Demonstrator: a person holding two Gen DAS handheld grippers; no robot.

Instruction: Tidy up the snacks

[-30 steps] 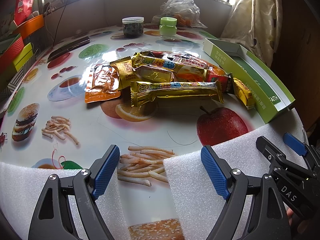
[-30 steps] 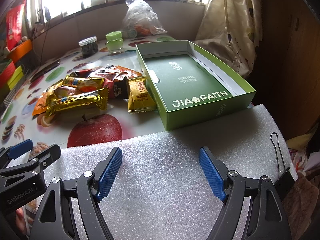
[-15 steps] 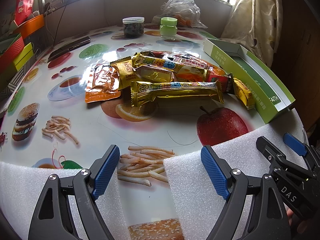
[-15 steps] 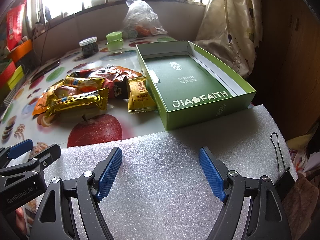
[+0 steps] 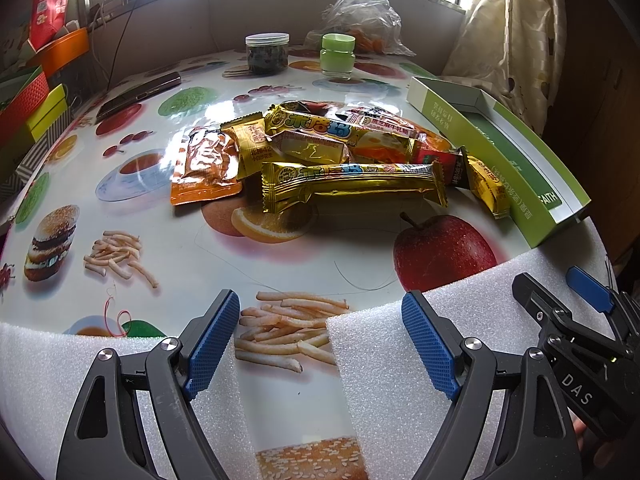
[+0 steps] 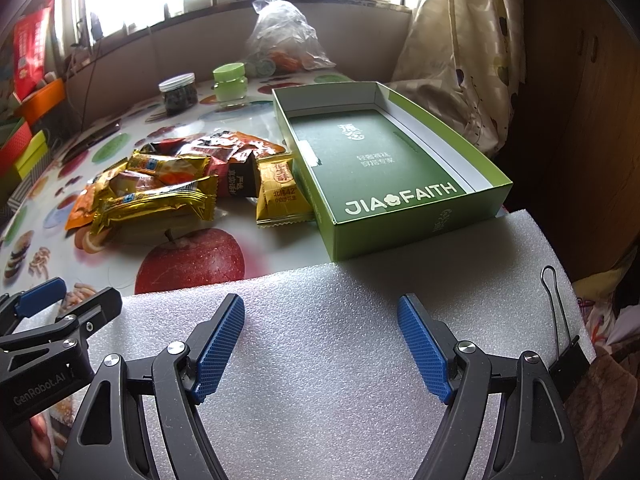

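Note:
A pile of snack packets lies mid-table: a long gold bar in front, an orange pouch at the left, a small yellow packet beside the box. The pile also shows in the right wrist view. An open green box stands at the right, nothing in it; it also shows in the left wrist view. My left gripper is open and empty at the near table edge. My right gripper is open and empty over white foam, in front of the box.
White foam sheets cover the near table edge. A dark jar, a green jar and a plastic bag stand at the back. A phone lies at the back left. Coloured boxes line the left side.

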